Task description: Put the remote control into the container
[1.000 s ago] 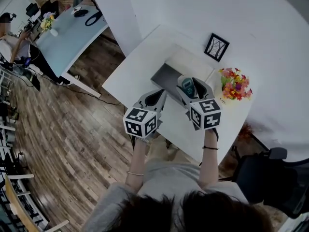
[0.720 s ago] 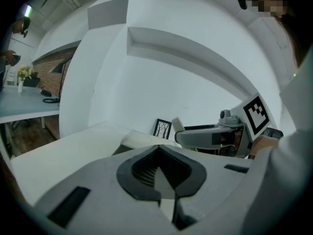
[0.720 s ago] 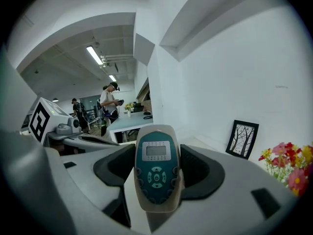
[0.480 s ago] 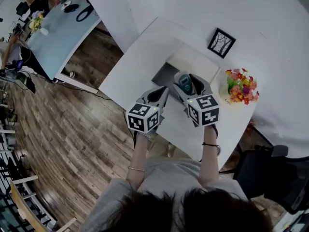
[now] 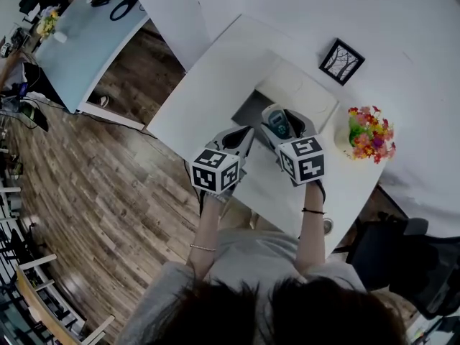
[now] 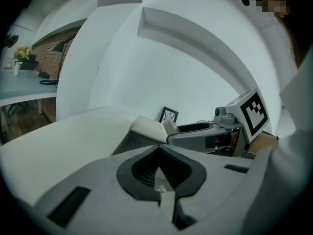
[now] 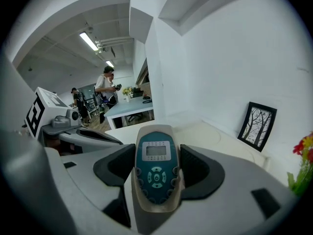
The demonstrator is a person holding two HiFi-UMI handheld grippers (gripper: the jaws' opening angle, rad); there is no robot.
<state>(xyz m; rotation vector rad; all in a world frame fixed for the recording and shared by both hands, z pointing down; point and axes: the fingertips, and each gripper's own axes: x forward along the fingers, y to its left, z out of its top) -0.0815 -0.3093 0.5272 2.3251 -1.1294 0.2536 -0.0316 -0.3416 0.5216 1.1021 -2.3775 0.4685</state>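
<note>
Ahead of the right gripper, an open box: setting the remote down cleanly

Under both grippers spreads the white table (image 5: pixel 208 85). Just ahead of and below the right gripper (image 5: pixel 282 124) sits the container (image 5: pixel 246 113), its grey inside open upward and its pale lid (image 5: pixel 302 92) folded away on the far side. That gripper is clamped on the remote control (image 7: pixel 156 168), jaws wide against its two long edges, screen end pointing forward and buttons facing up. The remote seems to hang over the container's near rim rather than its middle. To do this step well, I judge it should go a little further forward so its whole length clears the rim. It should then come down level until it nears the grey floor, and only then be let go, since a release from height risks a bounce or a catch on the wall. The left gripper (image 5: pixel 244 134), just to the left, has its jaws together on nothing and is best held clear of the opening
</note>
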